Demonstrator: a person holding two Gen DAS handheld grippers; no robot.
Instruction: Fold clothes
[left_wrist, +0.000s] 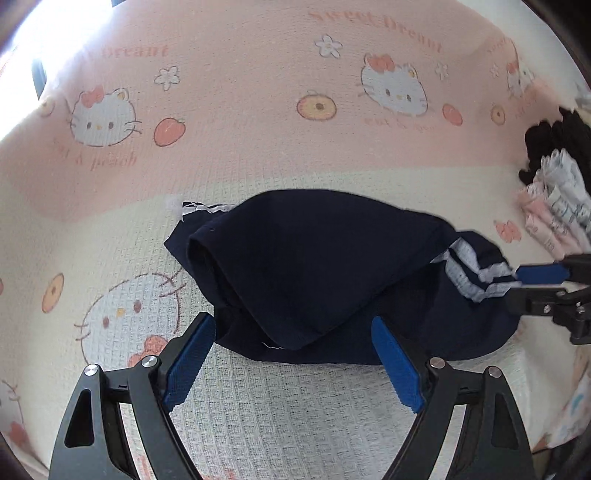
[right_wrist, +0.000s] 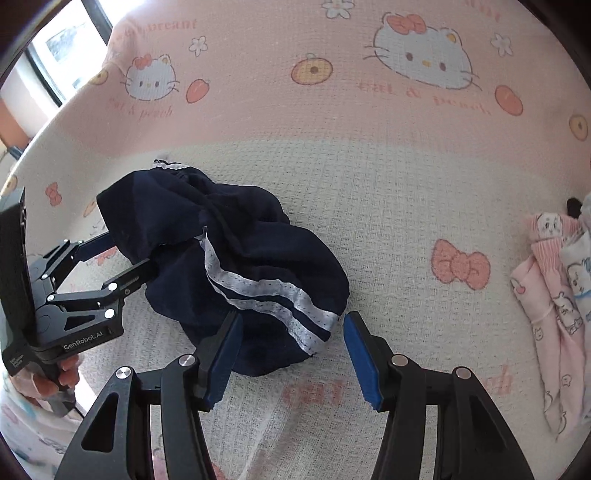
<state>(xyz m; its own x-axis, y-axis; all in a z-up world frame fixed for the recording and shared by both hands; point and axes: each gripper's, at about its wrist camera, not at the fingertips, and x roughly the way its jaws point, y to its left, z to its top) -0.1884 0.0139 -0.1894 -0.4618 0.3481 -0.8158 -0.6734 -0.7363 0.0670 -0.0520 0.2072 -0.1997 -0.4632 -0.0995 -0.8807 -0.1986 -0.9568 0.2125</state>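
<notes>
1. Navy garment (right_wrist: 236, 258) bunched in a loose heap on the cream part of a waffle-weave blanket (left_wrist: 258, 406), crumpled rather than flat, with two white mesh stripes (right_wrist: 273, 295) running along one side down to the hem.
2. Left gripper (left_wrist: 291, 330) at the heap's near edge, blue pads spread wide with folds of the dark cloth lying between them; pads not pressing the fabric (open, nothing gripped).
3. Right gripper (right_wrist: 291, 326) at the striped hem, jaws parted on either side of it, one pad close to the stripe end; no clamp on the cloth visible, so open as well.
4. In the right wrist view, a hand (right_wrist: 61, 380) wrapped round the left gripper's handle at the lower left.
5. To the right of the garment, well apart, a pile of pale pink and white printed clothes (right_wrist: 554, 295) with something black (left_wrist: 554, 144) behind it. Nothing lying between the grippers and the navy heap.
6. Blanket pink in its far half, printed with cartoon cat faces, bows, flowers and peaches.
7. Readable writing: "cat & peach" and "Sweet Dream" on the blanket; "GenRobot.AI" on the left gripper's body (smaller label beside it too small to read).
8. Bright window at the upper left.
</notes>
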